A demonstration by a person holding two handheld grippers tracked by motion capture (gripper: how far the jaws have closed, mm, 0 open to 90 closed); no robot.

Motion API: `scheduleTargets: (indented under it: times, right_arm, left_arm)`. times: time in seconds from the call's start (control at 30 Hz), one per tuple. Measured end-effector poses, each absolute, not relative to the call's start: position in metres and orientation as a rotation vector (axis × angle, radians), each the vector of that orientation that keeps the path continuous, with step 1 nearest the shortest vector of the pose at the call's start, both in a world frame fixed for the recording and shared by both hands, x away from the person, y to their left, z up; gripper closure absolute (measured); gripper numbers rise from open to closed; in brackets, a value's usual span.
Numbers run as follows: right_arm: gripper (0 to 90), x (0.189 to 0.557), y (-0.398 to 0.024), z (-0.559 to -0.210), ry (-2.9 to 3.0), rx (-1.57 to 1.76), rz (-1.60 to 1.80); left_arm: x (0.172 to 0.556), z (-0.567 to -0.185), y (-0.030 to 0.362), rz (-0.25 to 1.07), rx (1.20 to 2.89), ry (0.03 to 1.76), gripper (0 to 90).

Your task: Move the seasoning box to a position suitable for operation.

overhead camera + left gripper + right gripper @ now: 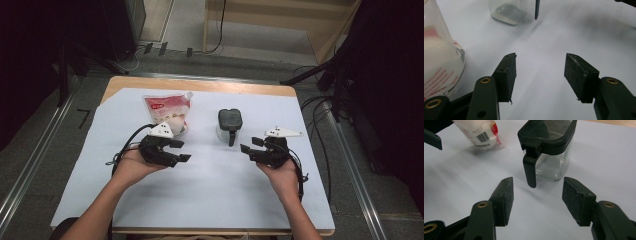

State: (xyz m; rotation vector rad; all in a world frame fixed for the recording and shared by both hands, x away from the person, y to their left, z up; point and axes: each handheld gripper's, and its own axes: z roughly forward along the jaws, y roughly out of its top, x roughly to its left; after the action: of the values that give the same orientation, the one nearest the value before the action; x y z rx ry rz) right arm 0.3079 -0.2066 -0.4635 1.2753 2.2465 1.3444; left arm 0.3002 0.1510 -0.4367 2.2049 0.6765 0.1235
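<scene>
Two forearms come in from six o'clock of the high view, each hand holding a black gripper above the white sheet (210, 185) that covers the wooden table (200, 84). Both grippers have their jaws standing apart, with nothing between the pads.

From the left gripper (183, 150), the plastic pouch (169, 112) lies at about twelve o'clock, just beside it. It is clear with white contents and a red label. In the left gripper view the pouch (439, 62) shows small red printing, but I cannot read it. In the right gripper view the pouch (480, 132) shows a barcode and a red patch; the digits are too small to read.

From the right gripper (251, 145), the glass jar (229, 125) with black lid and black handle stands at about ten o'clock, near but not touching. It stands upright near the middle of the sheet, and its handle (530, 171) points toward the right gripper.

Around the table the floor is grey, with black cables (320, 125) at three o'clock and light wooden furniture (280, 25) at twelve o'clock. Dark shapes fill both sides of the room.
</scene>
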Motion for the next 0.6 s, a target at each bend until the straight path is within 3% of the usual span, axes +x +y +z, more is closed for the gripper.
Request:
scheduleTargets:
  times: [0.6]
  right_arm:
    - [44.4,0.3055,-0.2037,-0.4645,2.258,1.267,1.327]
  left_arm:
    - [0.2991,-0.4352,0.1577,0.104,2.202,0.668,42.7]
